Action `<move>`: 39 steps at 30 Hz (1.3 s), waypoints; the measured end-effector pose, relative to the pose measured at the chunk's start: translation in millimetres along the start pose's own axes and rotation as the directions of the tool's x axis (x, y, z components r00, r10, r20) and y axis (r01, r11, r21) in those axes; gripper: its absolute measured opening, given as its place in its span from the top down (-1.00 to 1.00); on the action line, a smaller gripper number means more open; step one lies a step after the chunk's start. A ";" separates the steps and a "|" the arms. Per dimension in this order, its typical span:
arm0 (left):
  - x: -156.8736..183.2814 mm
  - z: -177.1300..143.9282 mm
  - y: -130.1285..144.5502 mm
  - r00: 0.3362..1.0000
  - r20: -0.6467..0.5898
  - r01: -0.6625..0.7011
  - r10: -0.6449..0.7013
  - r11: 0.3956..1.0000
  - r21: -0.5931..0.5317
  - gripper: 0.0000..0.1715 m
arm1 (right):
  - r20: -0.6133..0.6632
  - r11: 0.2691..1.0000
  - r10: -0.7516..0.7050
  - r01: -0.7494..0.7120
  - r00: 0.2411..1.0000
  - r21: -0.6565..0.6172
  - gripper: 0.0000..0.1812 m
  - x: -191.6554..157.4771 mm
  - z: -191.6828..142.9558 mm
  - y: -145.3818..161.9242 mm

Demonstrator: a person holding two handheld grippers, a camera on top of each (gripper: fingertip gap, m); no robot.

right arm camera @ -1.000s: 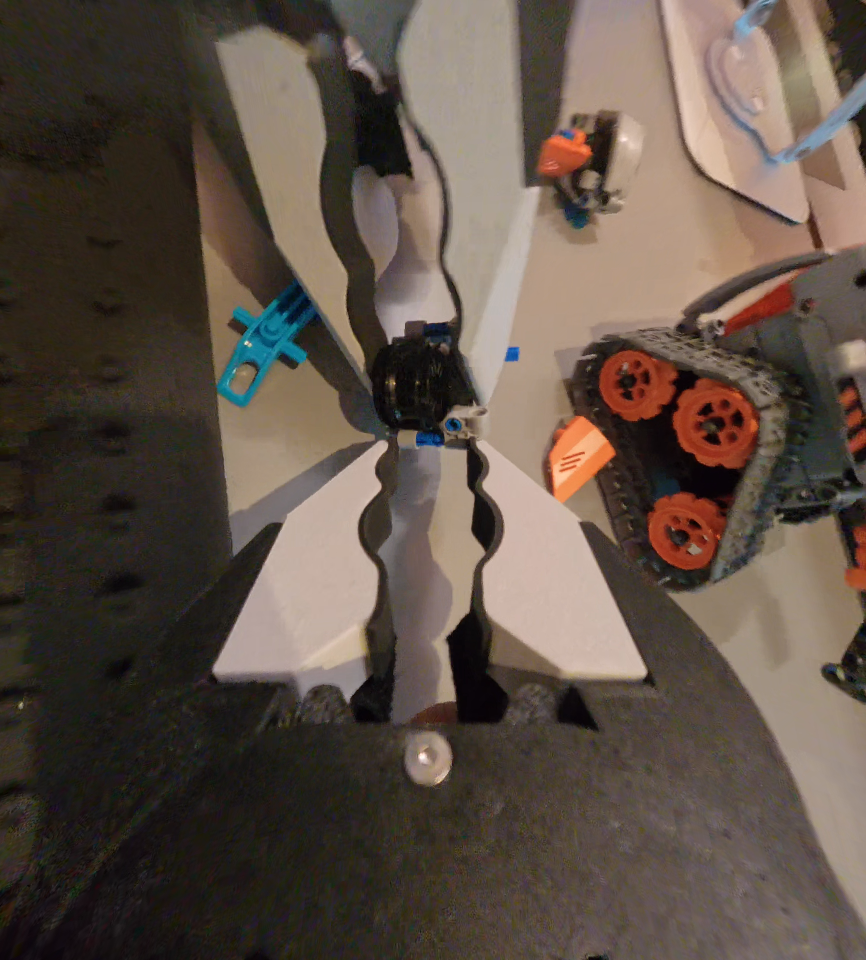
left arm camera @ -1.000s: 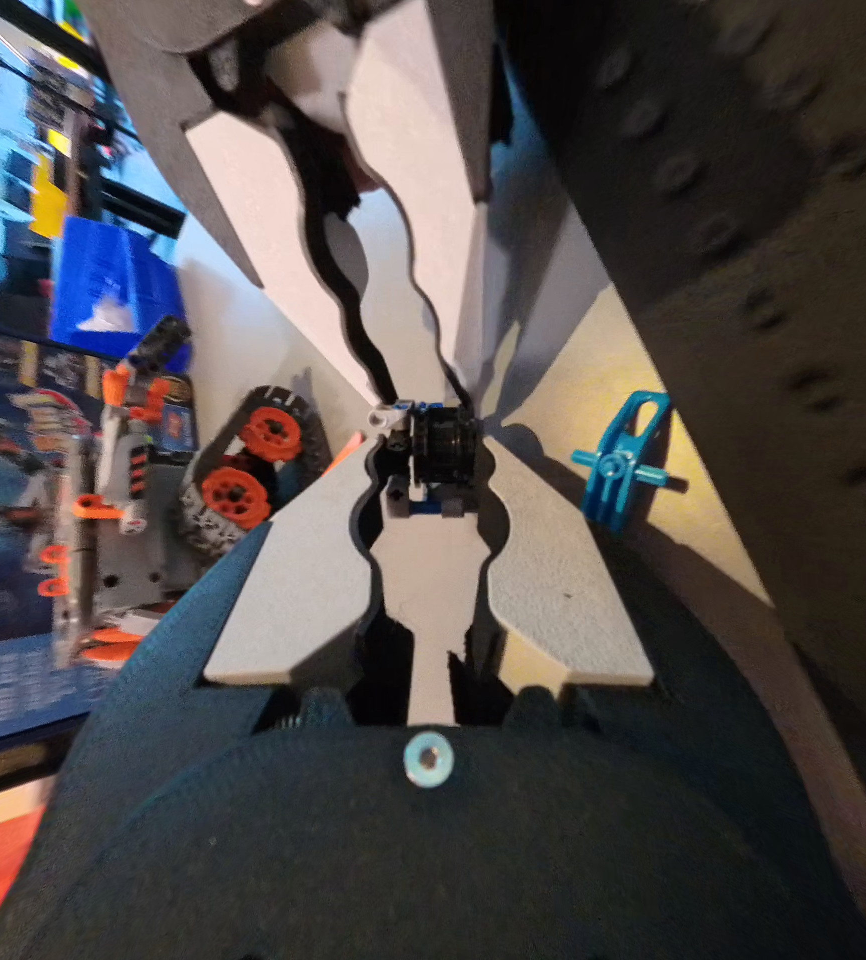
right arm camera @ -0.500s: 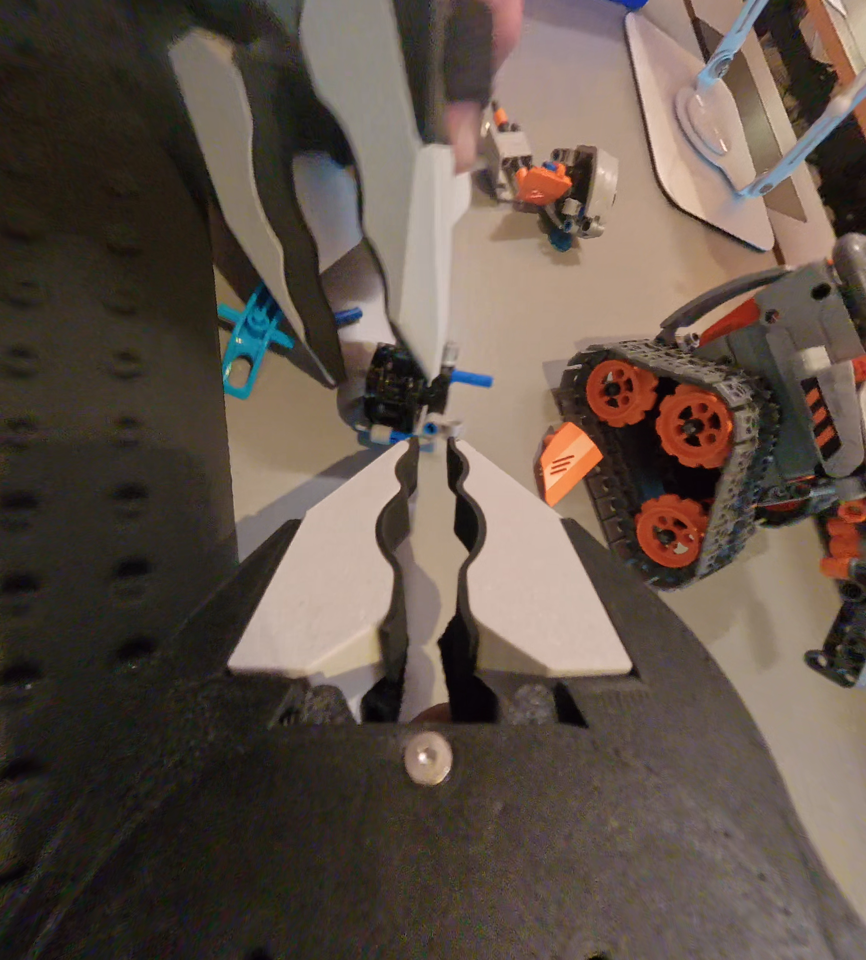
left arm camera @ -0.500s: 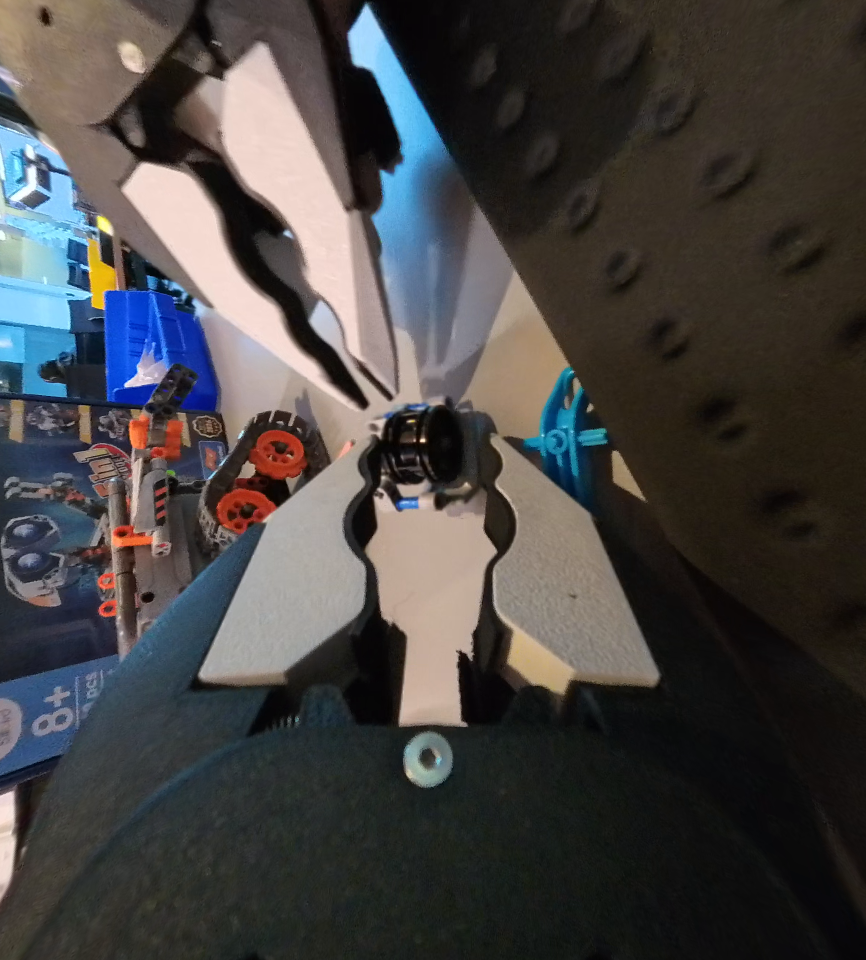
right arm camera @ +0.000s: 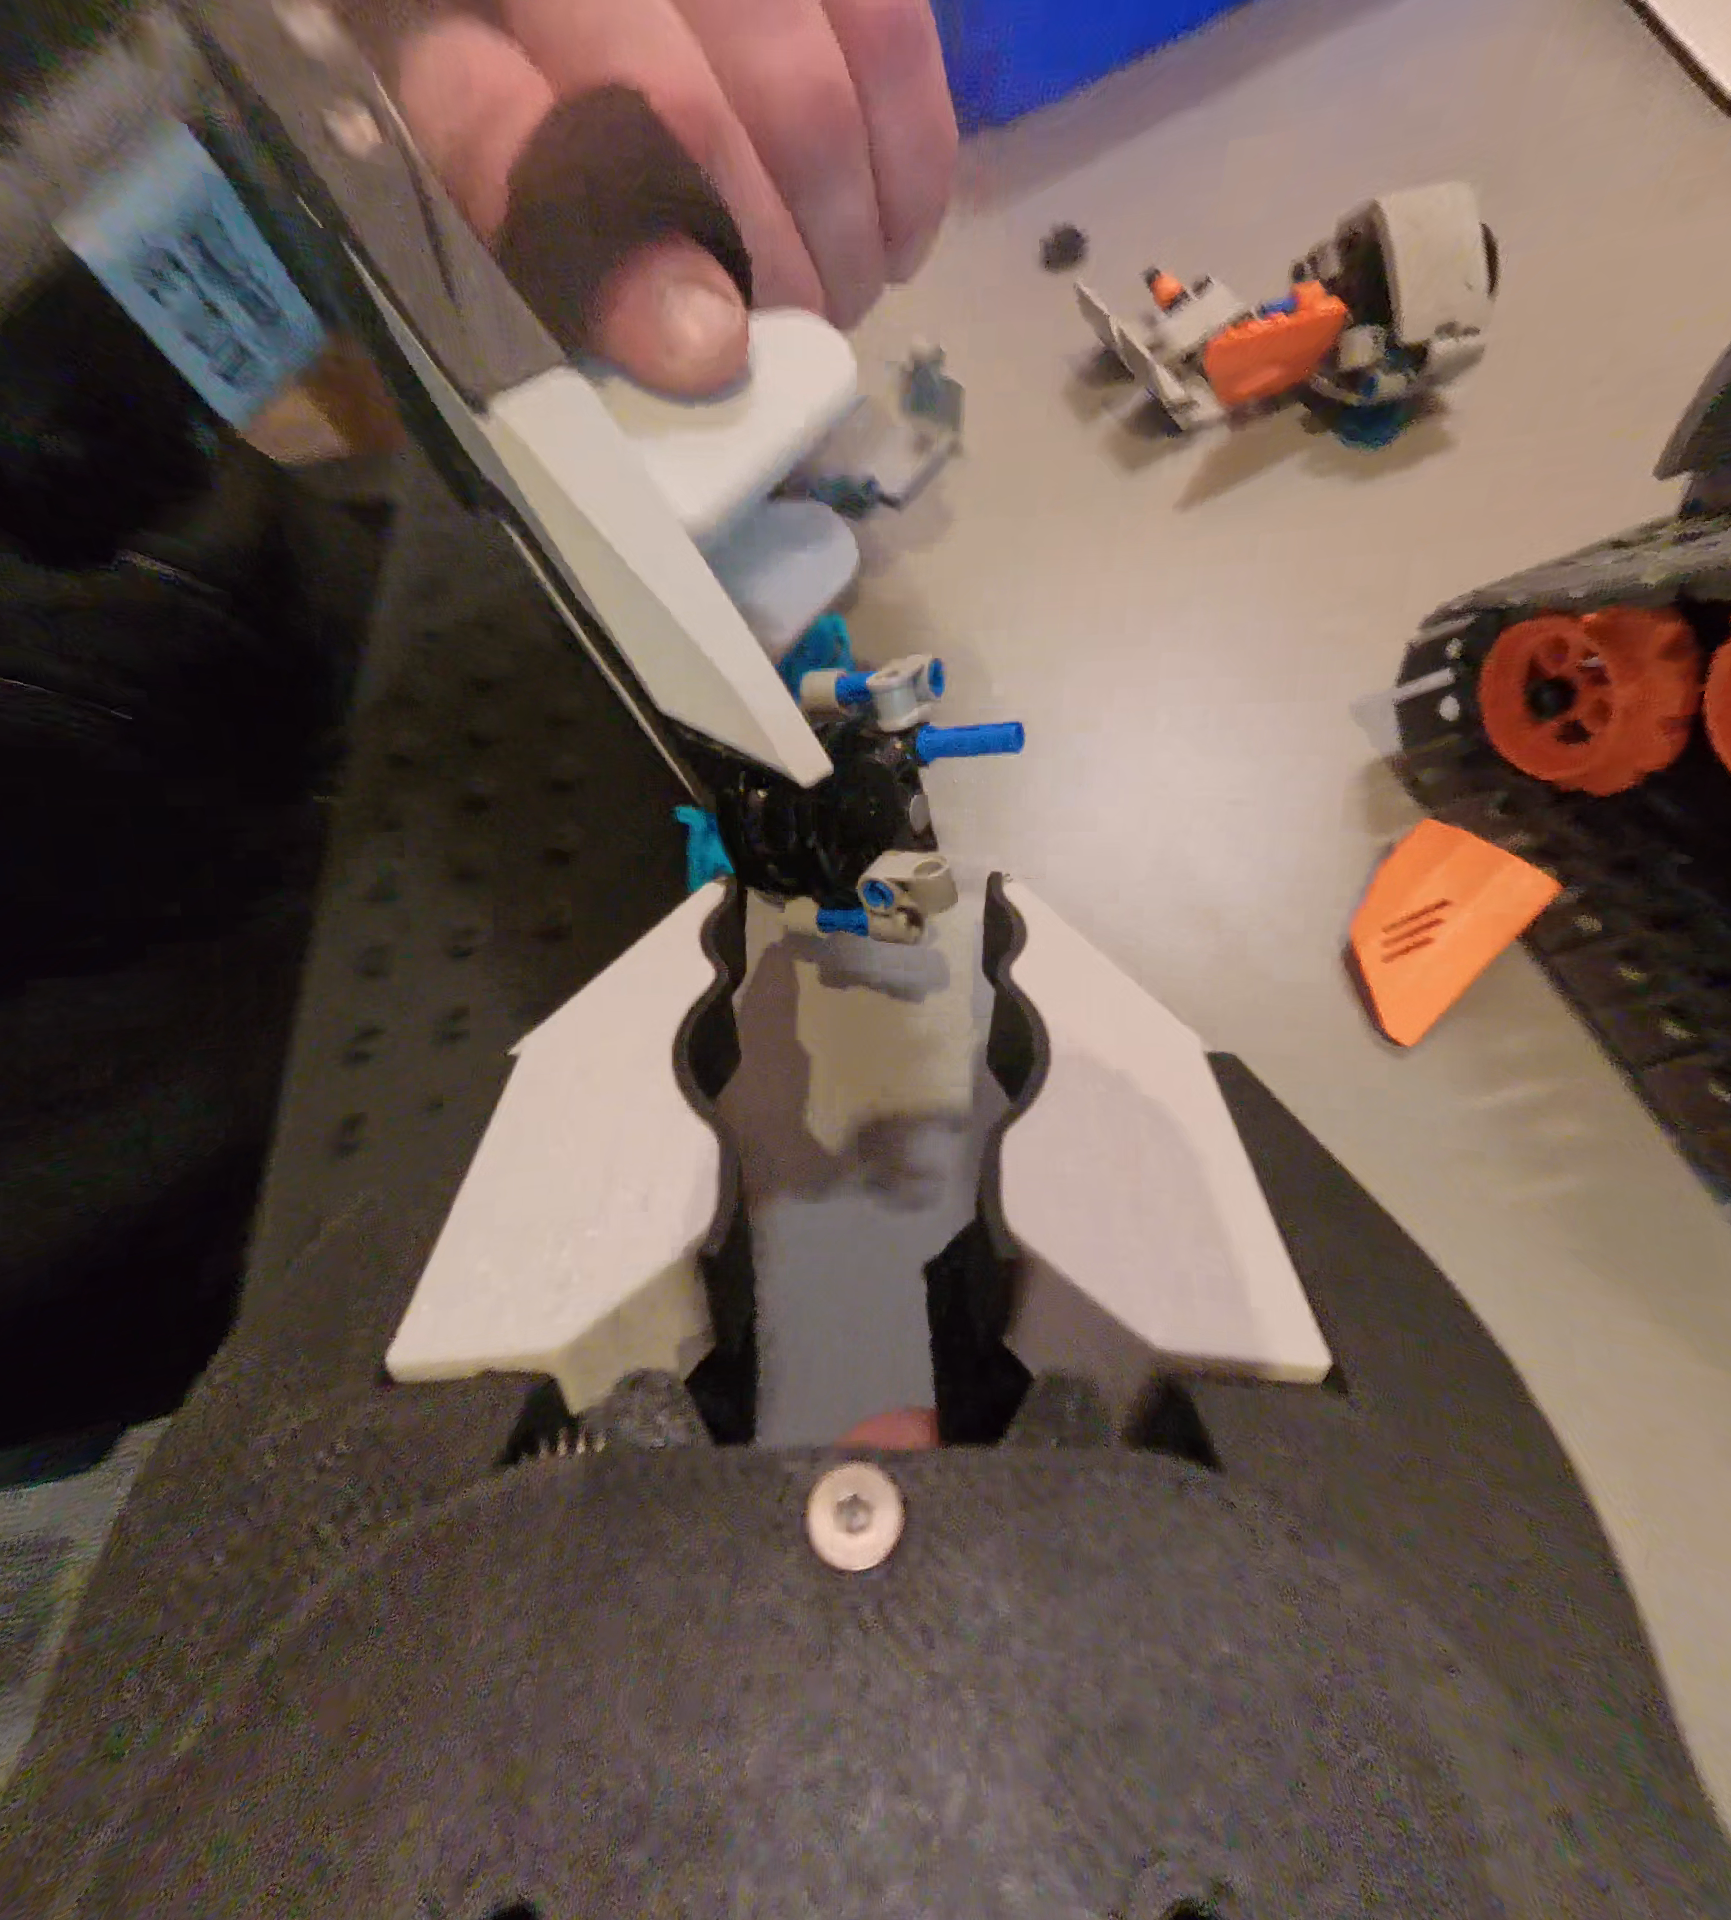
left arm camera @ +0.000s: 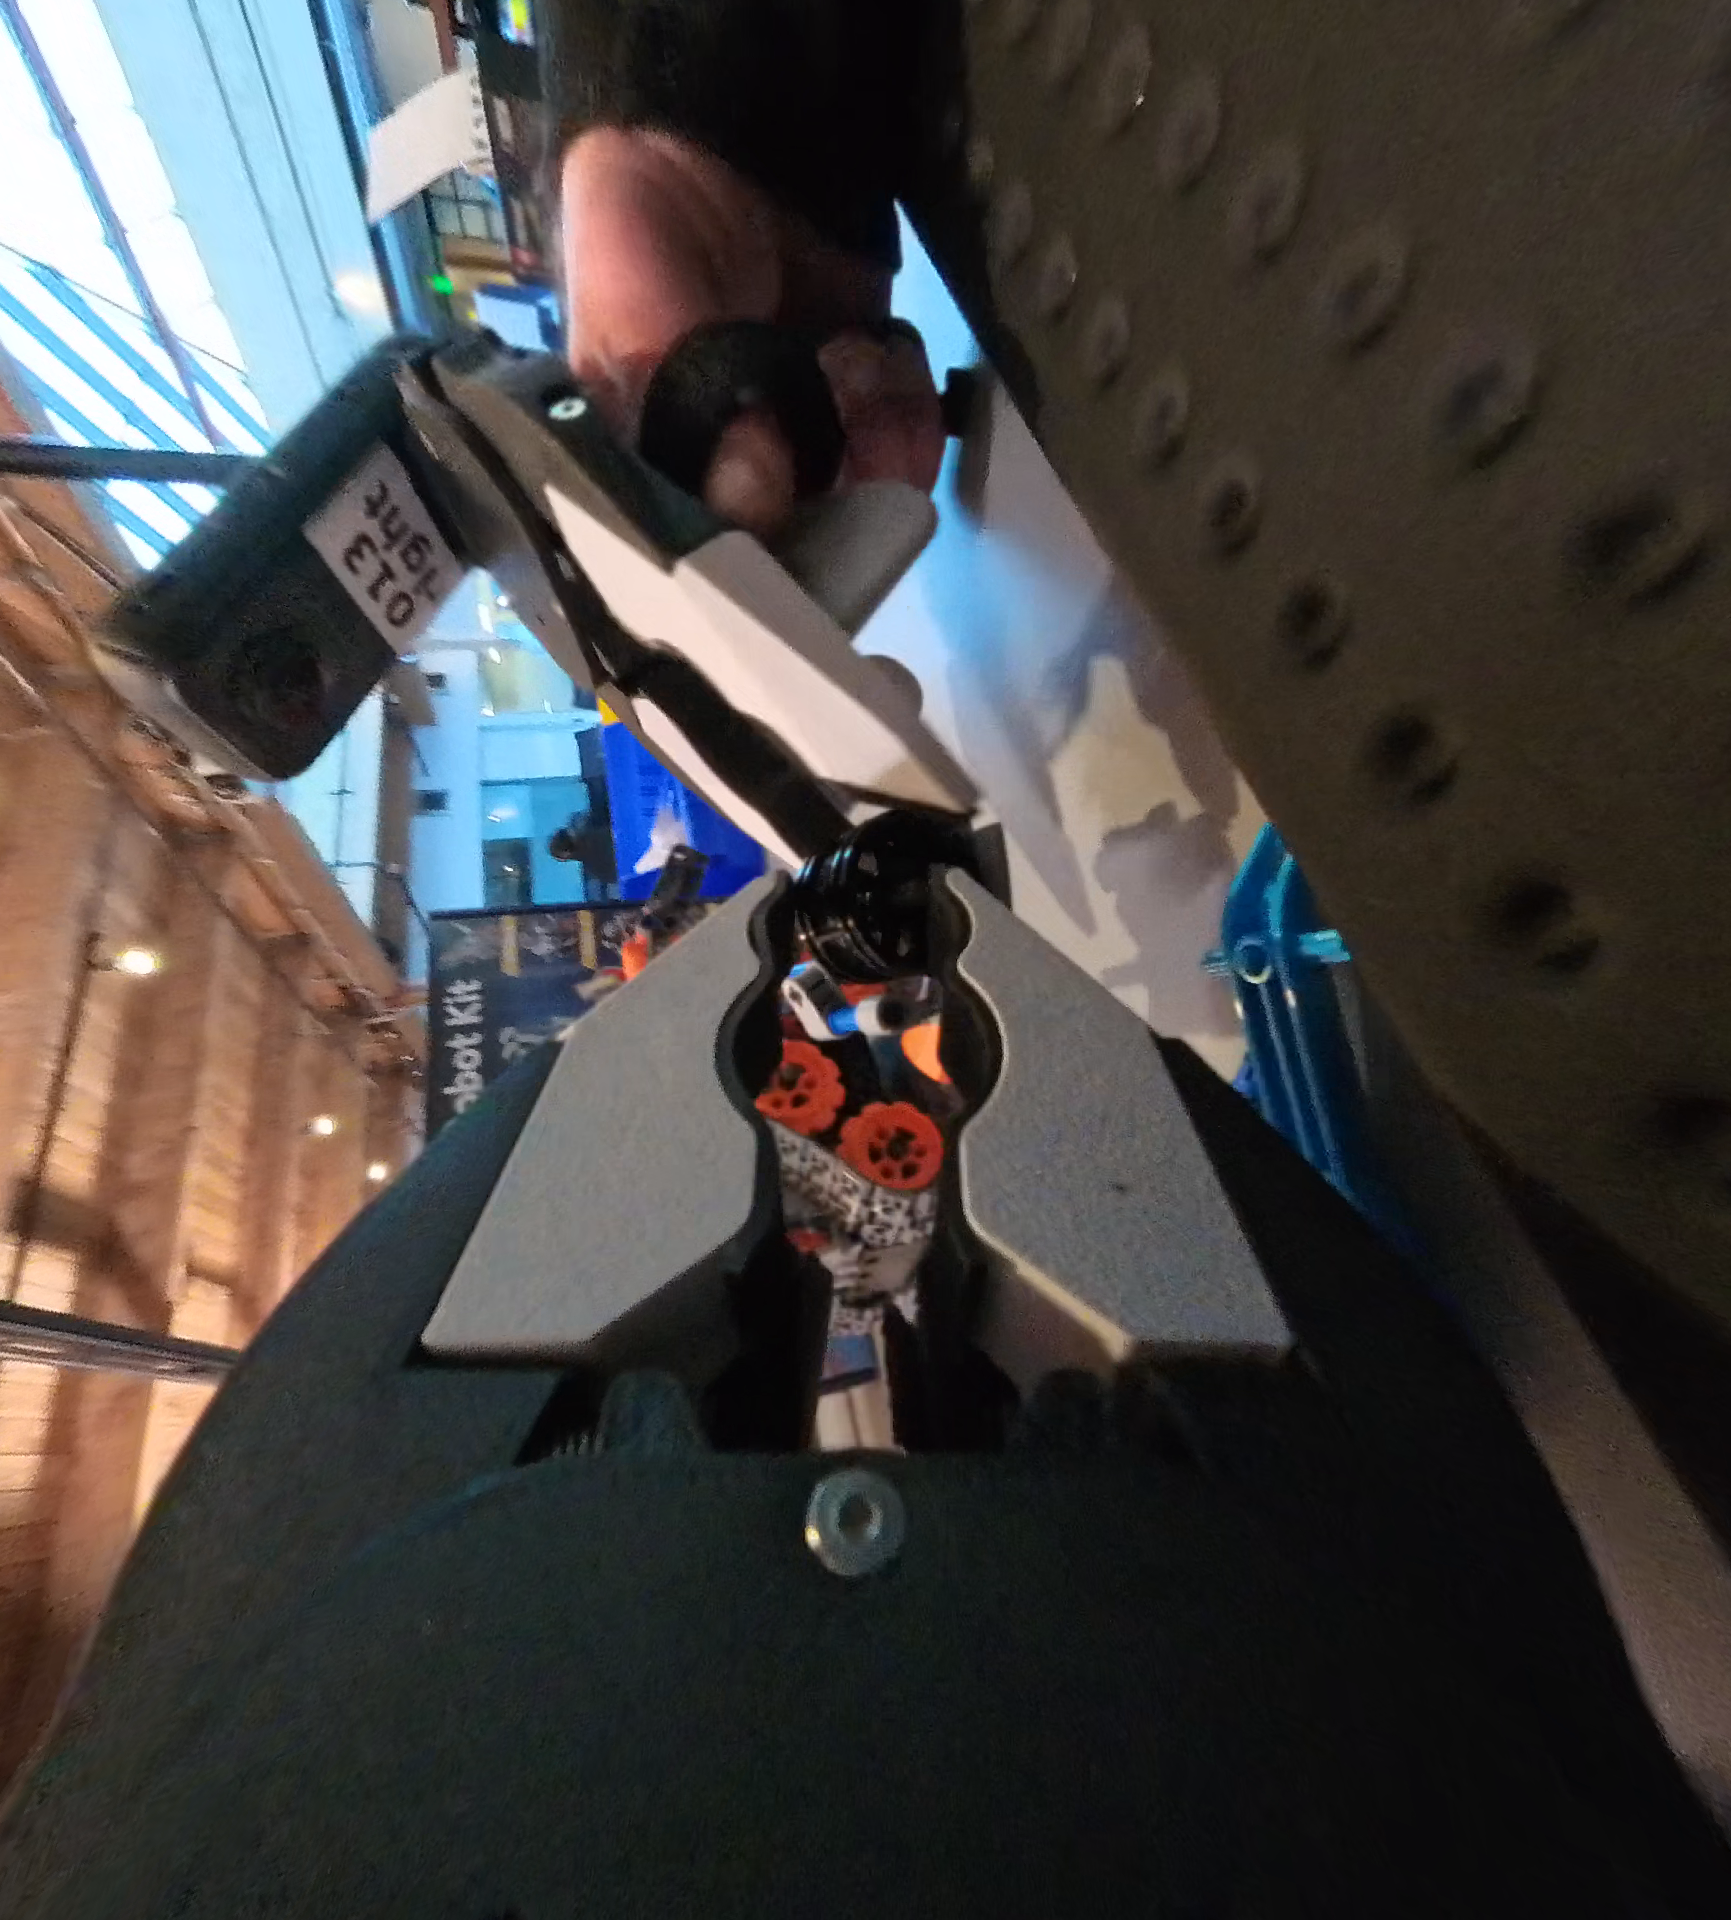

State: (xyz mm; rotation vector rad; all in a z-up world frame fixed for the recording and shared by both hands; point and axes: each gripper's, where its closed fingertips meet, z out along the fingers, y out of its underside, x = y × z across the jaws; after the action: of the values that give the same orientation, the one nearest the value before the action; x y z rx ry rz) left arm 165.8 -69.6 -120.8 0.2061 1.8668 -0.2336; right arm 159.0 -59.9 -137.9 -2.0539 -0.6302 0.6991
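Observation:
My left gripper (left arm camera: 866,894) is shut on a small black wheel assembly (left arm camera: 861,920) with grey connectors and blue pins, and holds it in the air. In the right wrist view the left gripper (right arm camera: 762,774) comes in from the upper left, a hand on it, gripping the same assembly (right arm camera: 819,821). My right gripper (right arm camera: 861,899) is open, its tips just below the assembly on either side of a grey connector (right arm camera: 908,899), without clamping it. In the left wrist view the right gripper (left arm camera: 887,805) reaches down to the wheel from the upper left.
A tracked vehicle with orange wheels (right arm camera: 1671,748) stands on the grey table at right, an orange wedge panel (right arm camera: 1443,925) at its front. A small grey-and-orange build (right arm camera: 1287,332) lies farther off. A dark perforated board (right arm camera: 487,727) stands on the left. A teal piece (left arm camera: 1287,997) lies by it. Left and right tips are no more than a few centimetres apart.
My right gripper has opened and let go of the grey connector. My left gripper has tilted upward with the wheel assembly still in it, raising it off the table.

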 end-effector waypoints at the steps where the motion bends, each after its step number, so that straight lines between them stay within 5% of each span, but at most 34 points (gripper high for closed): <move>1: -2.1 -1.9 -3.2 1.000 0.018 -0.025 0.025 1.000 0.008 0.74 | 0.065 0.998 0.022 -0.026 0.998 0.056 0.56 -7.1 -4.5 -7.2; 7: -20.2 -12.7 -19.5 0.972 0.139 -0.191 0.190 0.982 -0.004 0.74 | 0.273 0.978 0.046 -0.099 0.961 0.182 0.51 -34.8 -14.4 -30.7; 13: -19.8 -12.2 -17.9 0.972 0.140 -0.194 0.191 0.981 0.005 0.72 | 0.110 0.981 -0.055 0.033 0.992 0.193 0.64 -24.7 -12.9 -33.6; 17: -14.4 -7.5 -0.2 0.996 0.063 -0.064 0.064 0.998 -0.012 0.49 | -0.154 0.983 -0.146 0.160 0.977 0.085 0.64 8.2 -13.8 -19.4; 19: -13.9 -8.7 8.2 0.995 0.001 0.098 -0.098 0.995 0.006 0.49 | -0.322 0.966 -0.249 0.258 0.914 -0.014 0.64 27.9 -17.6 -13.2; 22: -3.0 0.4 31.6 0.929 -0.124 0.342 -0.349 0.937 -0.075 0.48 | -0.406 0.933 -0.357 0.337 0.841 -0.123 0.64 37.7 -14.9 -8.3; 25: 13.0 8.7 42.4 0.816 -0.223 0.515 -0.533 0.846 -0.135 0.40 | -0.387 0.916 -0.398 0.340 0.832 -0.212 0.64 40.6 -5.9 5.0; 31: 38.3 16.2 45.9 0.679 -0.351 0.608 -0.644 0.762 -0.222 0.48 | -0.337 0.912 -0.388 0.306 0.858 -0.272 0.62 39.8 3.0 21.2; 39: 38.3 18.0 36.0 0.628 -0.407 0.649 -0.663 0.735 -0.197 0.58 | -0.384 0.936 -0.348 0.296 0.855 -0.189 0.51 37.0 -18.8 8.9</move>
State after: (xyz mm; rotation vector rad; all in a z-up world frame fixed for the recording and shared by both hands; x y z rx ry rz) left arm 180.1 -38.7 -164.8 -0.5218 2.3573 -0.7134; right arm 199.7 -50.8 -145.5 -2.0511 -0.7567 0.0216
